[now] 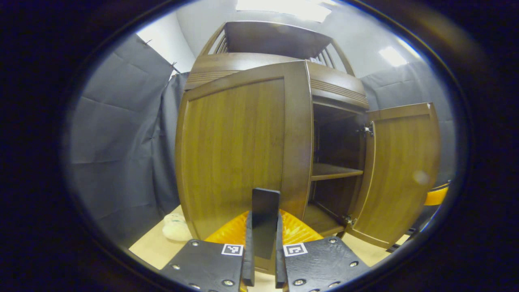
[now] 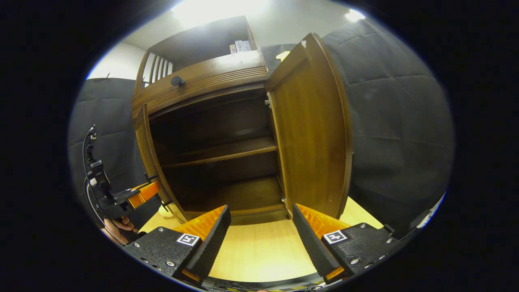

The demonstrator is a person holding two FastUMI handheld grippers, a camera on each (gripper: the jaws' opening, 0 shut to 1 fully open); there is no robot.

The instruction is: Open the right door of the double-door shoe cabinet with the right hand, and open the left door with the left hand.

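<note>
The wooden shoe cabinet stands close ahead. Its left door is swung partway out toward me. My left gripper is shut on that door's dark flat handle, a finger pressing each side. The right door stands wide open, baring the shelf. In the right gripper view, my right gripper is open and holds nothing, low in front of the open cabinet. The right door is just beyond its right finger. The left door shows edge-on, with the left gripper at it.
A pale soft object lies on the light wooden floor by the cabinet's left foot. Dark cloth walls close in both sides. A round knob sits on the panel above the doors. A hand holds the left gripper.
</note>
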